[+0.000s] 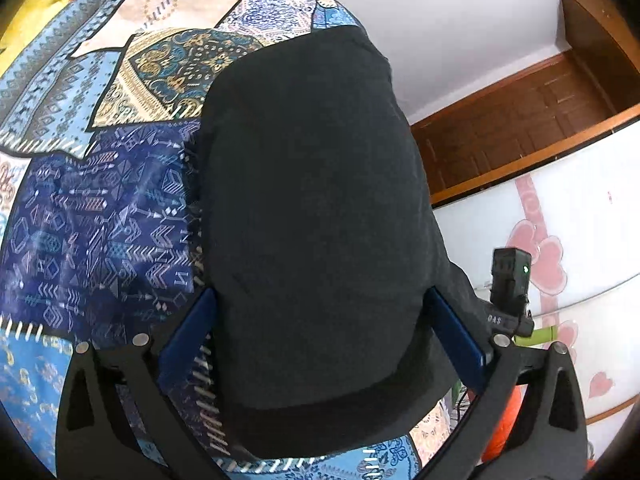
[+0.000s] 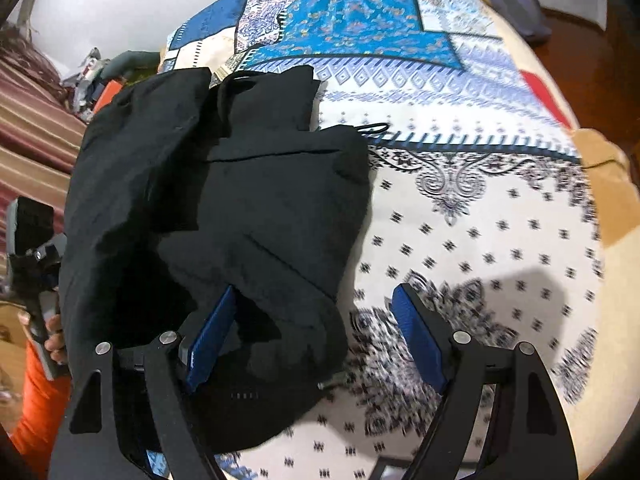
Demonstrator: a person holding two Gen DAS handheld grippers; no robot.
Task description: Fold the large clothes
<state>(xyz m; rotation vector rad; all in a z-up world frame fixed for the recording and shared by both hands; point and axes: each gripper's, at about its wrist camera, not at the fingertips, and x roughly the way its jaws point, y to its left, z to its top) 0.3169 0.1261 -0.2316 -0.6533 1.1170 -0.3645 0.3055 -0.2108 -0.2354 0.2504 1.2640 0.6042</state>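
The left gripper [image 1: 320, 320] is standing wide, its blue pads flanking a bundled black garment [image 1: 312, 200] that is lying on the patterned bedspread [image 1: 100, 220]. In the right wrist view, the right gripper [image 2: 316, 320] is also gaping wide, its left pad touching the garment's rumpled edge.

A patterned blue and cream bedspread [image 2: 460, 208] covers the bed. Beside it stand a wooden headboard [image 1: 516, 128], a white wall [image 1: 440, 20] and a panel with pink hearts [image 1: 548, 256].
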